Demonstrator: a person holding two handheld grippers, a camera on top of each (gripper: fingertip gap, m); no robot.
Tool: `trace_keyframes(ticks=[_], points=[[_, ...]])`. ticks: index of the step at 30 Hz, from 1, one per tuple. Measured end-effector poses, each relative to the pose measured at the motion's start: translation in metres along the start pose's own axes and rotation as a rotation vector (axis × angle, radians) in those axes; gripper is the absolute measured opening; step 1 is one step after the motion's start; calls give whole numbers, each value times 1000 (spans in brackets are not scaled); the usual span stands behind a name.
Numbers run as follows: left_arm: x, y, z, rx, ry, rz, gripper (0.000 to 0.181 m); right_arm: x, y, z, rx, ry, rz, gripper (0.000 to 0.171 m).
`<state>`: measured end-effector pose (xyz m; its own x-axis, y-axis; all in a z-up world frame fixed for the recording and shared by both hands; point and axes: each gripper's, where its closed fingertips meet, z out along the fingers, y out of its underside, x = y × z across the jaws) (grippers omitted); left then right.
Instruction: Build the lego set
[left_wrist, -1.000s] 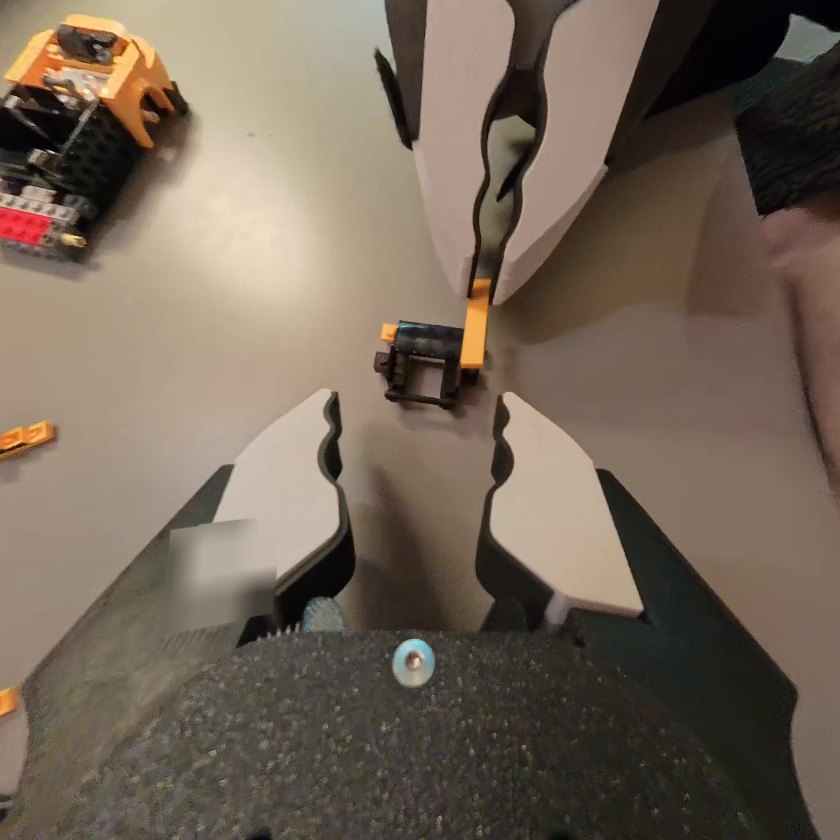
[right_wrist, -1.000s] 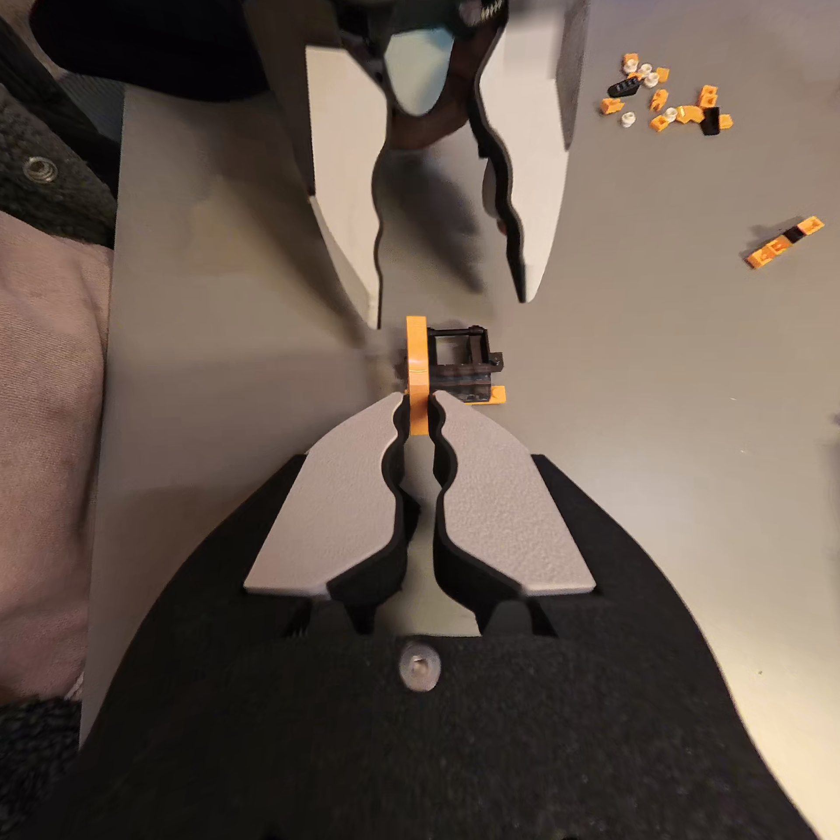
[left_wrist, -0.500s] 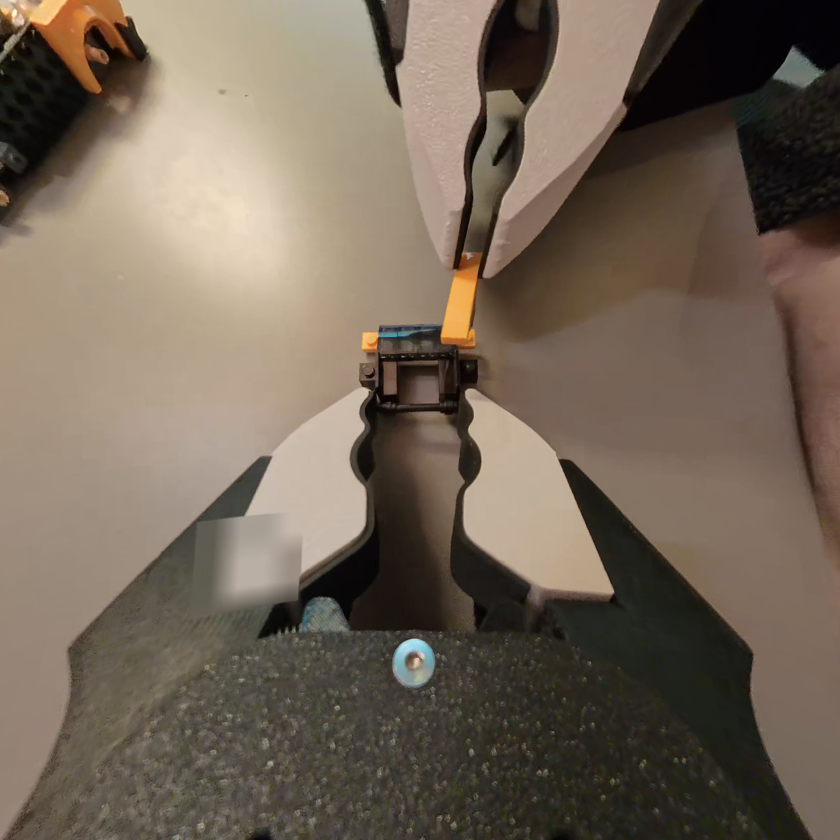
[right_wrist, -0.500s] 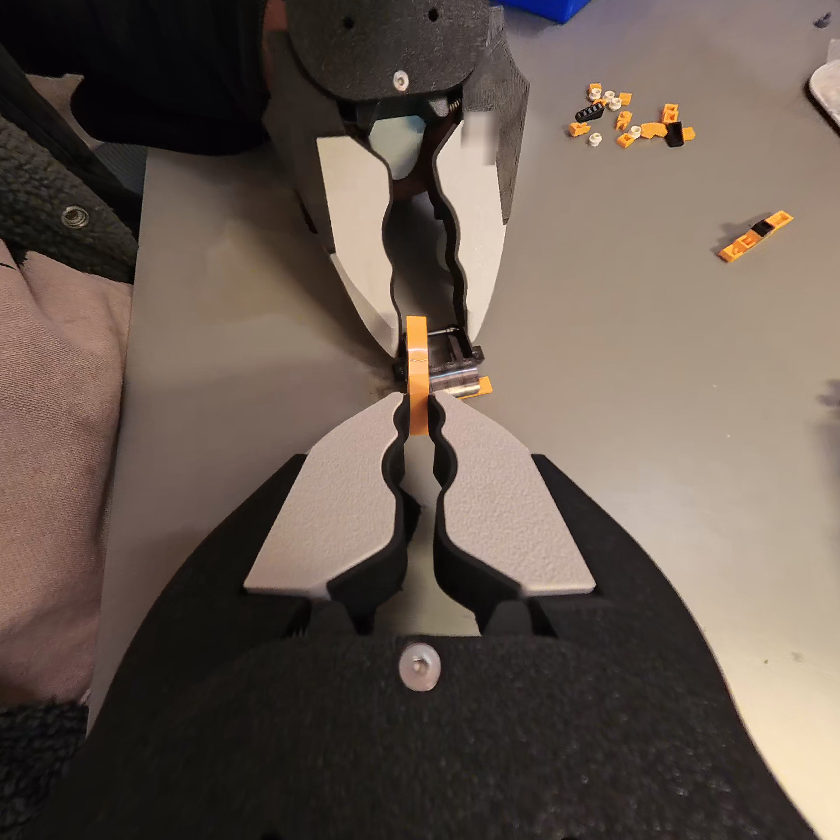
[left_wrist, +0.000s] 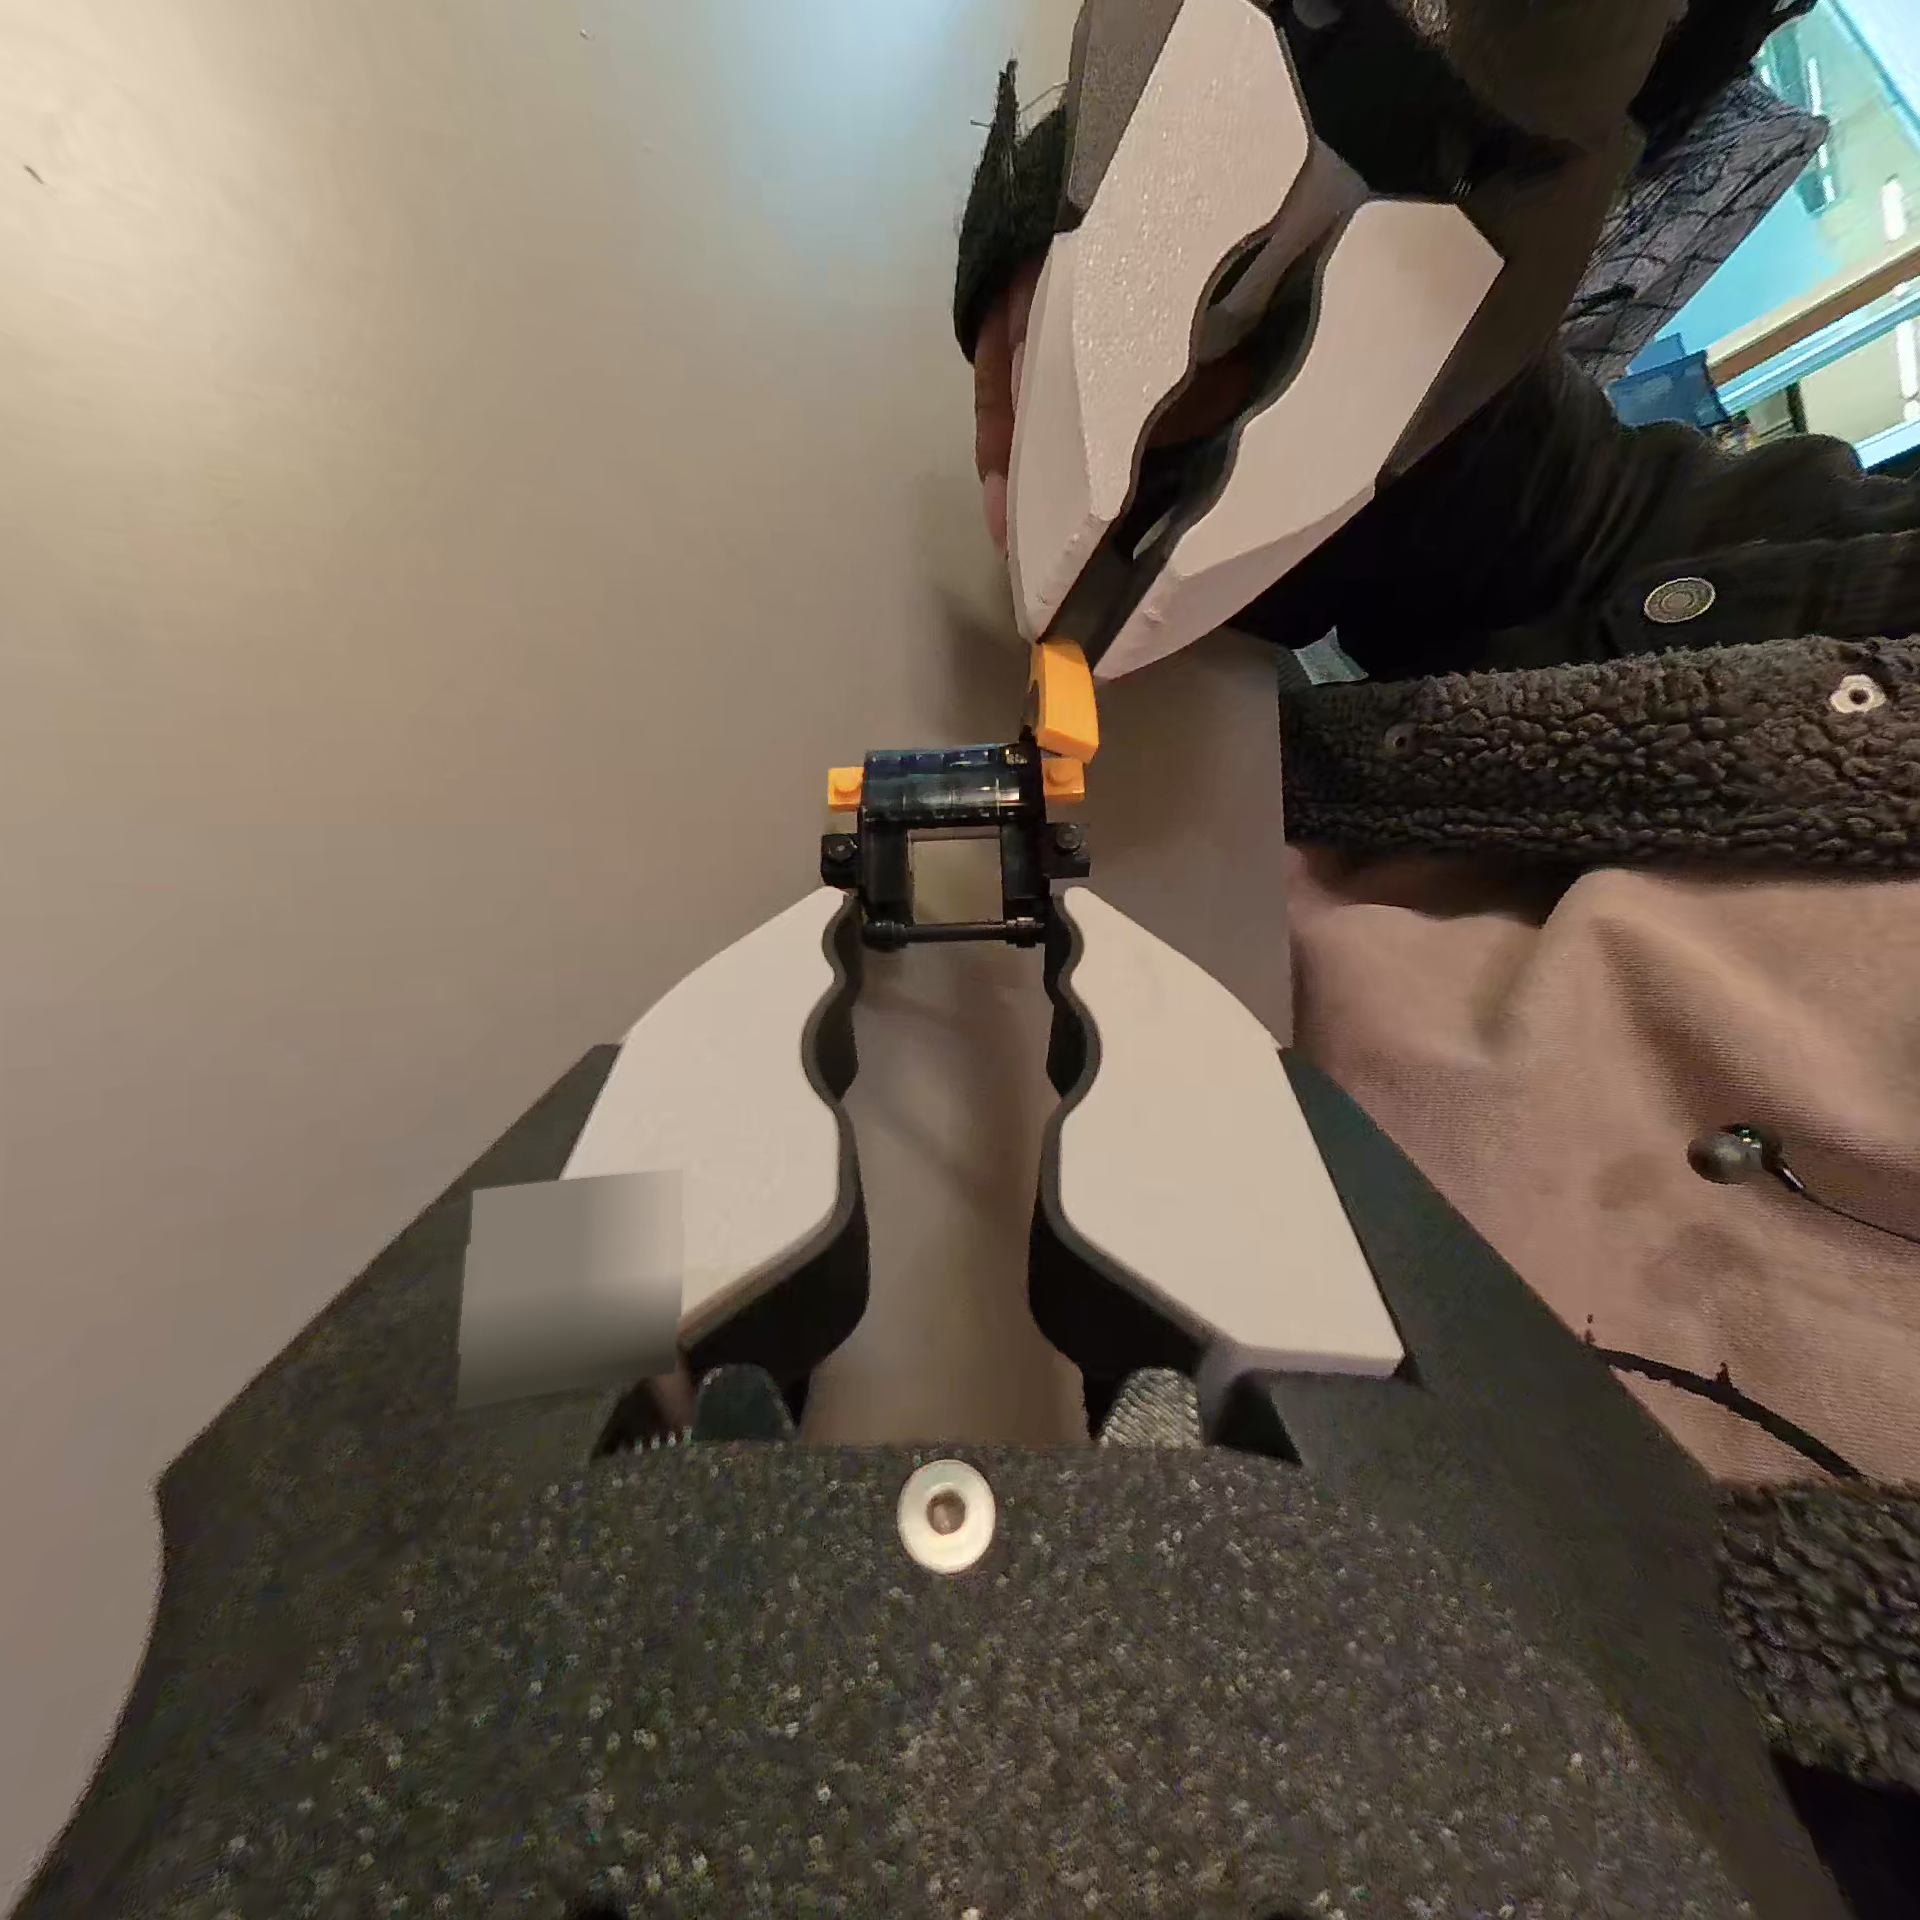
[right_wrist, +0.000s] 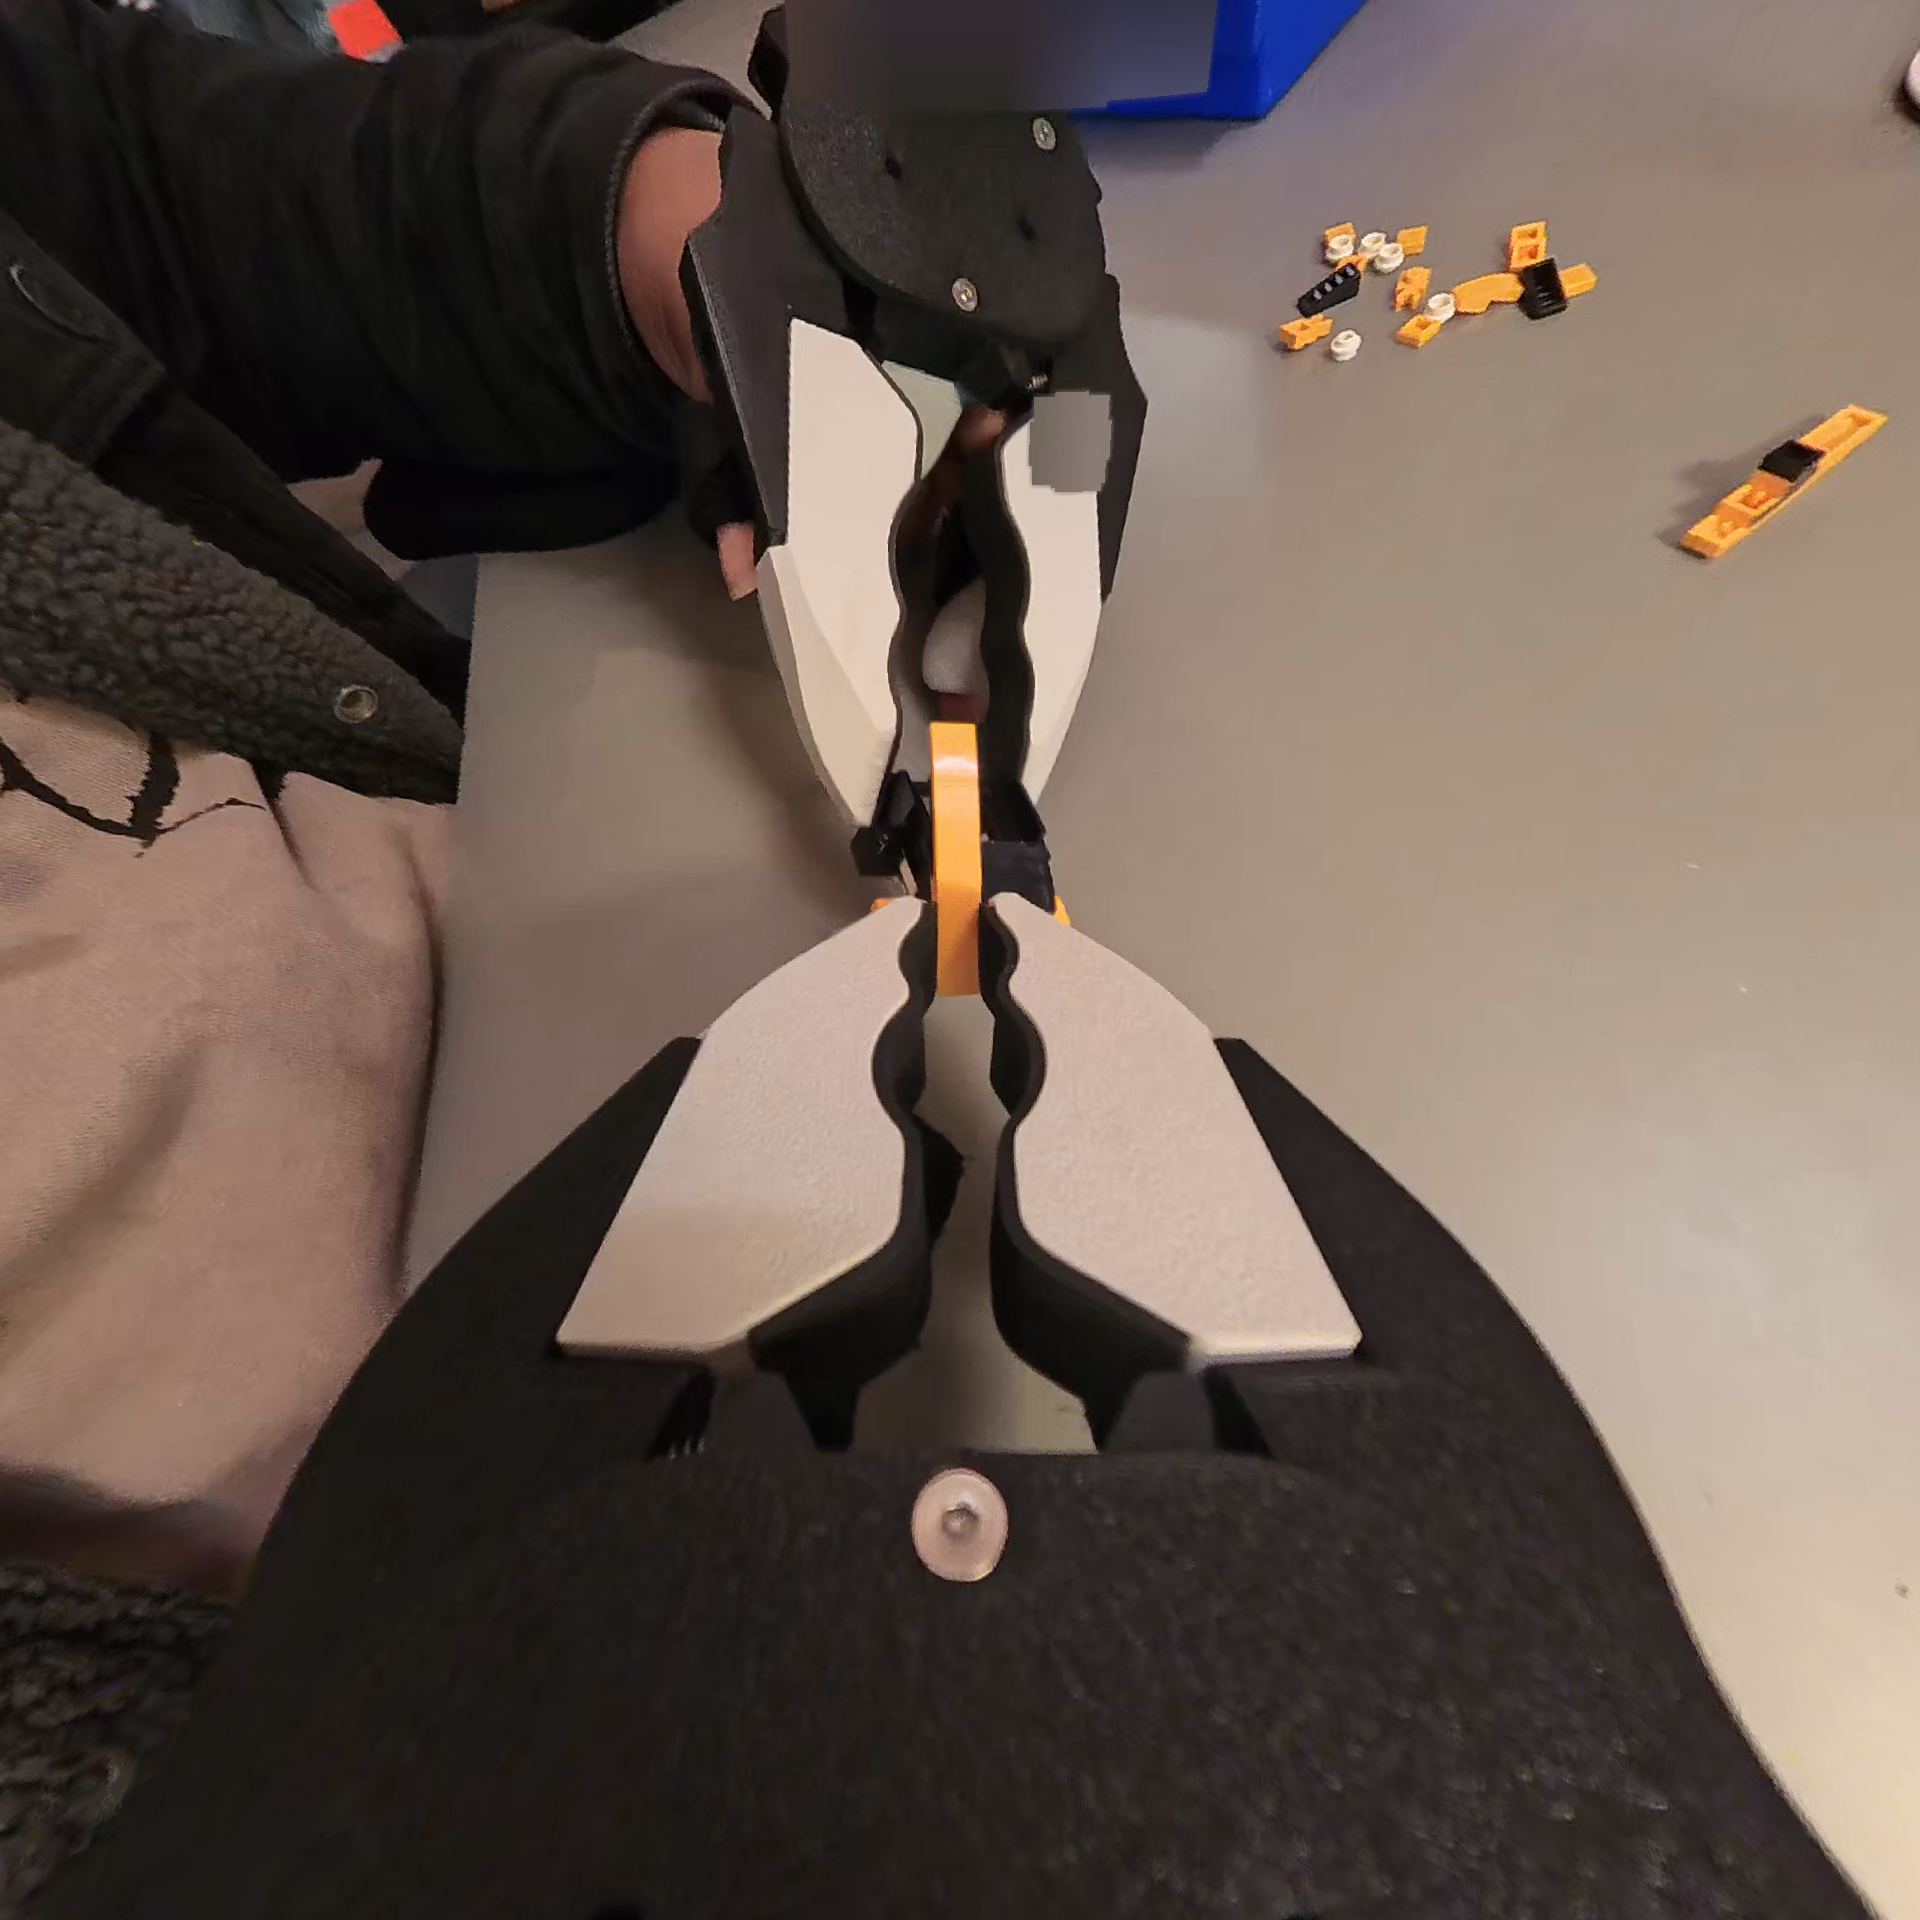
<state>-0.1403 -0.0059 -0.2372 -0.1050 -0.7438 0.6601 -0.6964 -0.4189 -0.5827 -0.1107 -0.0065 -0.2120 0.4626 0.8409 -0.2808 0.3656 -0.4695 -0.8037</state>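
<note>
A small black lego frame (left_wrist: 951, 831) with orange tabs on both sides is held between my left gripper's (left_wrist: 951, 914) fingertips, lifted off the grey table. My right gripper (right_wrist: 956, 914) is shut on an orange lego piece (right_wrist: 954, 831) whose far end meets the frame's right side. In the left wrist view the orange piece (left_wrist: 1062, 712) sticks out of the right gripper's tips. In the right wrist view the frame (right_wrist: 1013, 847) sits between the two grippers, partly hidden by the orange piece.
Loose orange, white and black lego bits (right_wrist: 1434, 286) lie at the far right of the table (right_wrist: 1455, 831). A flat orange strip with a black block (right_wrist: 1782, 480) lies nearer. A blue bin (right_wrist: 1247, 52) stands at the back. A person's clothing (right_wrist: 156, 987) borders the table's left edge. One gripper's finger ends stand about 5 centimetres off the other's.
My left gripper moved in and closed on the black frame, then lifted it. The right gripper kept hold of the orange piece and tilted with it. The orange vehicle left the left view.
</note>
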Motion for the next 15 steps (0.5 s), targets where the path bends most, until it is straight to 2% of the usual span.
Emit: trace_keyframes(ticks=[15], points=[[3,3,-1,-15,47,-28,33,-12,2,6,-112,-86,-28,7]])
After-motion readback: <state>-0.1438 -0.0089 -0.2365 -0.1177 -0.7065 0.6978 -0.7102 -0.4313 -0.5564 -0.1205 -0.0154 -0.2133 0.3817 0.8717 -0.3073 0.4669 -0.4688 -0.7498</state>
